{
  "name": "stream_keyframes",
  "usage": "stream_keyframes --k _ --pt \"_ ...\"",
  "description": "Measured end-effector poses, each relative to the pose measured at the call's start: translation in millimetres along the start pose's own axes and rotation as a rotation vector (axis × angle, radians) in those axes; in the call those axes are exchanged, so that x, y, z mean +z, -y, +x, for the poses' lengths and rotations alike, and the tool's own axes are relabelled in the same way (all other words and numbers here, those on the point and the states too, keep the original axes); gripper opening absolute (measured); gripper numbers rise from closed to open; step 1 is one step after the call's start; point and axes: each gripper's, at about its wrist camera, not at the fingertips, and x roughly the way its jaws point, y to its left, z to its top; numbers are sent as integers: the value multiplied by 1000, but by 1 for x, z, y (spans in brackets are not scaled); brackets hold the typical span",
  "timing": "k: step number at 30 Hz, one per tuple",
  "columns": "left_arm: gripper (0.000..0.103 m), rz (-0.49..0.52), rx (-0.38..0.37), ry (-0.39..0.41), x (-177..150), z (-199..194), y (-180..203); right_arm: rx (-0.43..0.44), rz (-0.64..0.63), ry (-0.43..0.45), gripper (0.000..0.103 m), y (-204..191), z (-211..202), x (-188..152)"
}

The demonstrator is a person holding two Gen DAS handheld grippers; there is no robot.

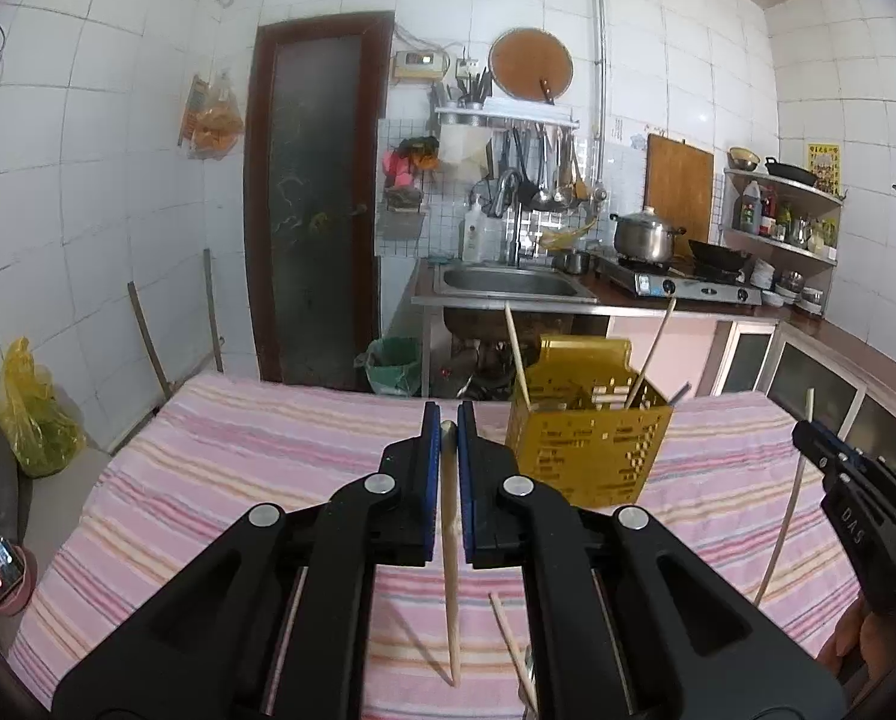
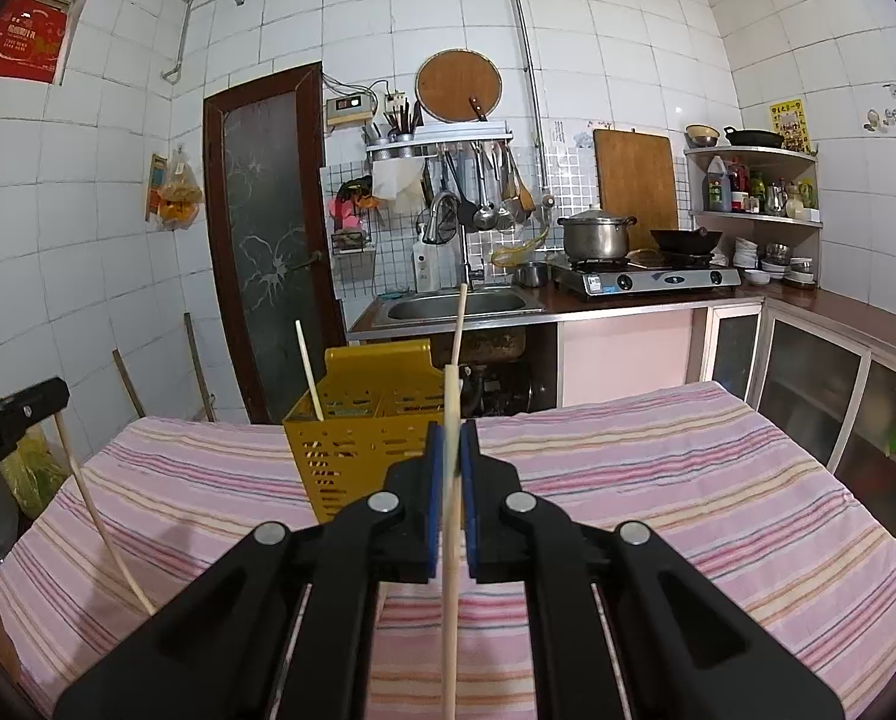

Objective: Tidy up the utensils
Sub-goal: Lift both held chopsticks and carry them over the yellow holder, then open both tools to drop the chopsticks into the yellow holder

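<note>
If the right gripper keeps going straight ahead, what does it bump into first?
Probably the yellow utensil basket, which stands just ahead of the right gripper and slightly left. The chopstick it holds might touch first; depth is hard to judge.

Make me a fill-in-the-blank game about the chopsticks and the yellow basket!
1. The left gripper is shut on one ____.
2. The utensil basket standing on the striped cloth is colored ____.
3. The number of chopsticks already standing in the basket is ____.
4. The right gripper holds its chopstick between blue ____.

Missing words: chopstick; yellow; two; fingers
</note>
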Motion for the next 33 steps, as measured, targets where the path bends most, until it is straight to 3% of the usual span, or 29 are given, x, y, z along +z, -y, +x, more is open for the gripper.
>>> stream_keyframes --k 5,12,22,28,33 --pt "4 11 -15 54 29 1 9 0 -11 37 6 -3 6 23" --pt "4 0 -62 139 93 19 28 -2 -2 162 6 -8 26 91" --pt "4 -24 -93 251 154 78 58 -14 26 285 6 -15 97 151" --pt "4 -29 -101 227 142 142 75 -58 92 336 6 -8 144 138" --pt "4 -5 -93 161 104 190 80 -60 67 287 6 -8 175 107"
